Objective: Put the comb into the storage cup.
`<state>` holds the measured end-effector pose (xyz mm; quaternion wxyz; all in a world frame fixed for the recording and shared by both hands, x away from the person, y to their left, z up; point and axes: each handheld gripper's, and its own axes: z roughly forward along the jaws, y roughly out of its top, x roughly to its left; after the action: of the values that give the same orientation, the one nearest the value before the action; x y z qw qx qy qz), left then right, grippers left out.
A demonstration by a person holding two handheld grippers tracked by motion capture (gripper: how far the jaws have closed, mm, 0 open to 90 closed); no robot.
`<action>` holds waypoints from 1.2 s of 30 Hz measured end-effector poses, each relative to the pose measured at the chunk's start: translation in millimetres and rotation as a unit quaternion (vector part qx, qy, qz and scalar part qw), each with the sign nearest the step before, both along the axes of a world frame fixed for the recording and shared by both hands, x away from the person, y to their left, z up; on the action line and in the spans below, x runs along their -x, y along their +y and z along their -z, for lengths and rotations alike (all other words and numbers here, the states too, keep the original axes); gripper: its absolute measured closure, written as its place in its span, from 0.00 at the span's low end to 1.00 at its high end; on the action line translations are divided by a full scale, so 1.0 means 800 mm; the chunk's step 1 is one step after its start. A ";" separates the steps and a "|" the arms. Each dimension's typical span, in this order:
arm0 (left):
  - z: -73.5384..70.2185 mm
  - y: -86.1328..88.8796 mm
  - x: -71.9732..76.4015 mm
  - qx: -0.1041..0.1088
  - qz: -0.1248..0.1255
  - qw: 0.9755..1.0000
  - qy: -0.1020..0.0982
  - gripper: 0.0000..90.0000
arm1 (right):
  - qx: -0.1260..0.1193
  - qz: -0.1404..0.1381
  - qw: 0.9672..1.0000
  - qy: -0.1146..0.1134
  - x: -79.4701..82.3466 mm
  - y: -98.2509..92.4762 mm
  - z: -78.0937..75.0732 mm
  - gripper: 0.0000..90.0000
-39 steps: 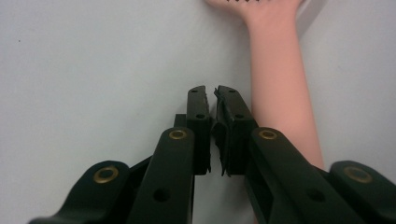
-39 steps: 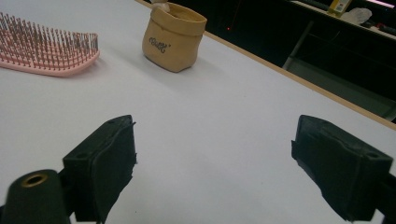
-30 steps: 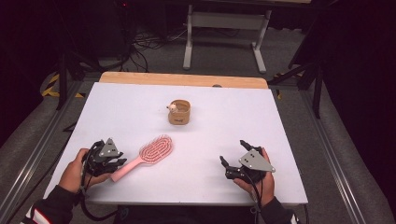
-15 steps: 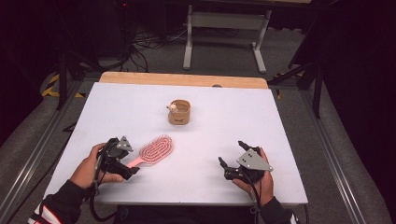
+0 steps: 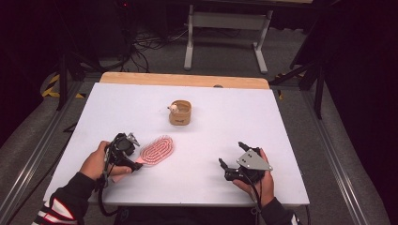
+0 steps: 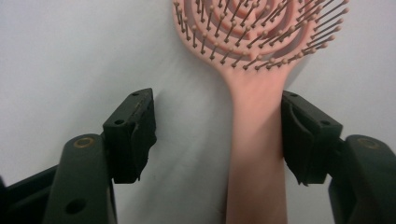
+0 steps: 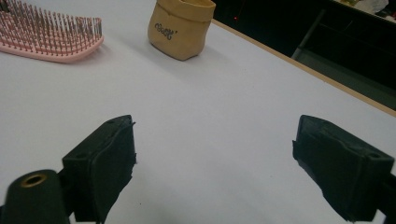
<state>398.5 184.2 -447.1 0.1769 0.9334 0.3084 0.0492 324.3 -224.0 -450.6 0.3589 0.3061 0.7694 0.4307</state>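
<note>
While the person's left hand [image 5: 96, 161] rests at the near left of the white table [image 5: 244, 117], the left gripper [image 5: 129, 157] points right along the tabletop with the handle of the pink hairbrush [image 5: 155, 151] lying between its jaws. In the left gripper view the hairbrush [image 6: 254, 121] has its handle just beside the right-hand jaw, perhaps brushing it, with a clear gap to the other jaw, so the pads do not clamp it; the jaws have just been closing in on the handle and remain apart. The brush lies flat on the table, bristles up, its oval head pointing away from the gripper toward the middle of the table.

At the near right, well apart from the brush, the right gripper [image 5: 233, 157] sits in the person's right hand [image 5: 263, 180], its grey three-cornered plate on top. Its jaws stand wide apart with only bare table between them, as the right gripper view shows.

Farther off, near the middle of the table and beyond the brush head, stands a small tan pouch [image 5: 180, 113], upright and open at the top, with a small pale thing at its left rim. Nothing lies between the pouch and the brush. At the far edge runs a wooden strip [image 5: 183, 80], and behind it a metal stand [image 5: 227, 28] and cables on the dark floor.
</note>
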 end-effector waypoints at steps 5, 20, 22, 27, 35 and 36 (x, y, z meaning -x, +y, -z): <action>-0.004 -0.013 -0.003 -0.013 0.011 1.000 0.003 0.53 | 0.001 -0.001 1.000 0.003 0.000 0.001 0.001 0.15; 0.004 -0.009 0.026 0.029 0.000 0.997 -0.070 0.77 | -0.002 0.006 1.000 -0.006 0.001 -0.001 0.000 0.16; 0.005 -0.009 0.028 0.031 -0.004 0.997 -0.072 0.77 | -0.001 0.008 1.000 -0.004 0.001 0.000 0.001 0.16; 0.005 -0.014 0.032 0.018 -0.007 0.993 -0.118 0.77 | -0.007 0.016 1.000 -0.021 0.004 -0.001 -0.002 0.17; 0.000 -0.008 0.035 0.043 -0.022 0.987 -0.152 0.77 | -0.016 0.021 0.999 -0.021 0.003 -0.005 -0.002 0.17; -0.001 -0.008 0.036 0.045 -0.025 0.985 -0.163 0.77 | -0.016 0.021 0.999 -0.020 0.003 -0.004 -0.002 0.17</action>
<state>369.9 178.2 -446.4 0.2655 0.8961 0.3001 0.1911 321.8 -227.4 -448.8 0.3783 0.3195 0.7483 0.4415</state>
